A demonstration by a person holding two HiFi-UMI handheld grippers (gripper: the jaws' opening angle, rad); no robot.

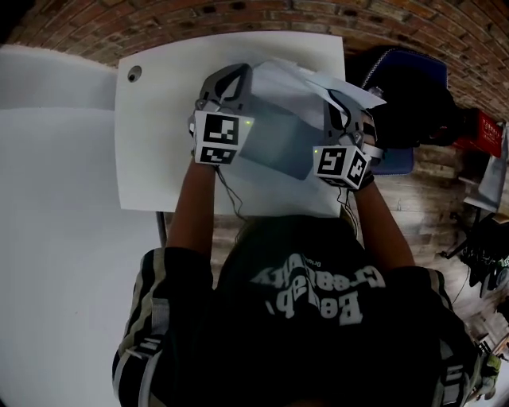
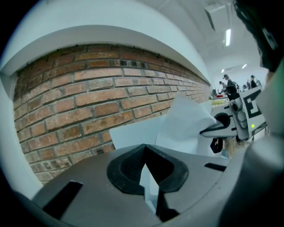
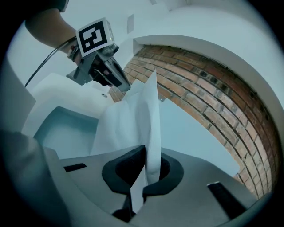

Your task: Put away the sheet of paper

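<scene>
Both grippers hold the white sheet of paper (image 1: 296, 89) up over the white table (image 1: 155, 167), and it bends and creases between them. My left gripper (image 1: 232, 79) is shut on the sheet's left edge; in the left gripper view a strip of paper (image 2: 148, 184) sits pinched between the closed jaws. My right gripper (image 1: 340, 102) is shut on the right edge, with the paper (image 3: 133, 115) rising from its closed jaws. A grey-blue flat area (image 1: 274, 147) lies under the sheet between the grippers; I cannot tell what it is. Each gripper shows in the other's view: the right gripper (image 2: 230, 122) and the left gripper (image 3: 102, 66).
A brick wall (image 1: 238, 16) runs along the table's far edge. The table has a round cable hole (image 1: 134, 75) at its far left corner. Dark bags or a chair (image 1: 409, 99) stand to the right of the table. A second white surface (image 1: 48, 207) adjoins on the left.
</scene>
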